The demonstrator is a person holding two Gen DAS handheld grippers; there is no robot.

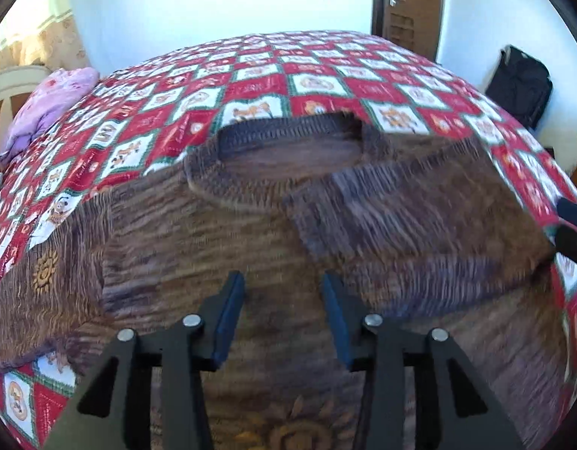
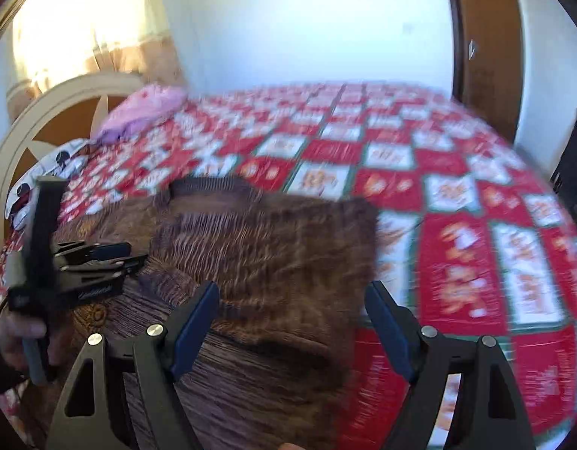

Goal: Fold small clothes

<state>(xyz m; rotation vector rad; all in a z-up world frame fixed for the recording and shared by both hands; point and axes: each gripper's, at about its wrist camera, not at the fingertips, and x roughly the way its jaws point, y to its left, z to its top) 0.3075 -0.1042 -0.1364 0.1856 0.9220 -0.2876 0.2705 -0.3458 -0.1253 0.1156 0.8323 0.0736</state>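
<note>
1. Broadly, a bed (image 1: 326,63) fills both views, spread with a quilt of red and white checked squares that carry small printed figures.
2. On the quilt lies a brown knitted sweater (image 1: 273,206), front up, its dark ribbed collar (image 1: 288,127) toward the far side of the bed. Orange motifs show on the knit at the near hem and on the sleeve that lies out to the left in the left wrist view.
3. One sleeve (image 2: 273,247) is folded across the chest, its cuff end lying near the sweater's edge beside the bare quilt in the right wrist view.
4. A pink and lilac bundle of cloth (image 1: 52,105) sits at the head end of the bed, well apart from the sweater, near a cream headboard (image 2: 59,112).
5. A brown door (image 1: 408,3) and a dark bag (image 1: 521,86) stand beyond the far side of the bed.
6. The left tongs (image 1: 283,281) hang over the sweater's body, their blue pads apart with nothing between them; the knit beneath is blurred, so contact cannot be told.
7. The right tongs (image 2: 292,292) stand wide apart over the folded sleeve and the sweater's edge, holding nothing.
8. A hand (image 2: 22,333) grips the handle of the left tongs at the left edge of the right wrist view.
</note>
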